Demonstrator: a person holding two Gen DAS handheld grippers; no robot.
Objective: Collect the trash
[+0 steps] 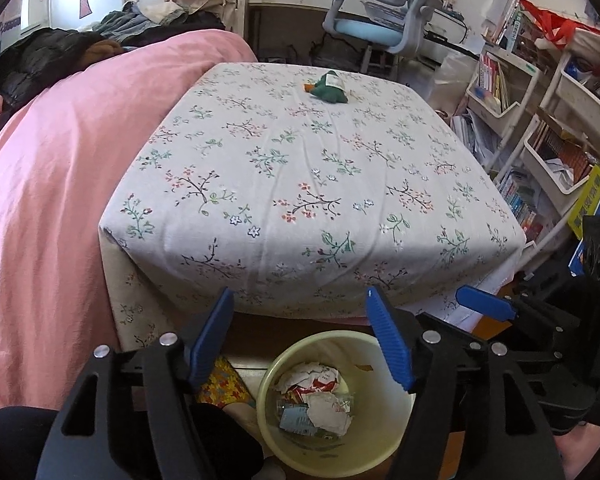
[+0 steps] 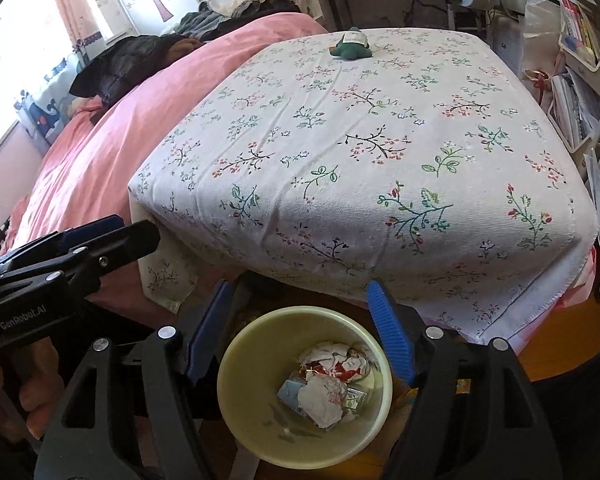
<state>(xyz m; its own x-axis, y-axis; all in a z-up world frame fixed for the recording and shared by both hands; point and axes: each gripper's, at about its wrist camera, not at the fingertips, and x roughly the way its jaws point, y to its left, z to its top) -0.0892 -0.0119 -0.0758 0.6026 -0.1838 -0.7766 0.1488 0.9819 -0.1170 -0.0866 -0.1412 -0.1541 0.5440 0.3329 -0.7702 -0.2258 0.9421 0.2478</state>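
A pale yellow waste bin (image 1: 396, 436) (image 2: 236, 396) stands on the floor below the near edge of the floral table. Crumpled white and red paper and wrappers (image 1: 320, 398) (image 2: 332, 380) lie in its bottom. My left gripper (image 1: 300, 300) hangs above the bin, open, with nothing between its blue pads. My right gripper (image 2: 296, 292) is also open and empty over the bin. In the left wrist view the right gripper's blue finger (image 1: 486, 303) shows at the right. In the right wrist view the left gripper's body (image 2: 72, 256) shows at the left.
The table under a floral cloth (image 1: 320, 184) (image 2: 380, 140) fills the middle, with a green plush toy (image 1: 330, 87) (image 2: 351, 46) at its far edge. A bed with a pink cover (image 1: 52, 168) lies left. Book shelves (image 1: 540, 120) and a desk chair (image 1: 380, 12) stand right and behind.
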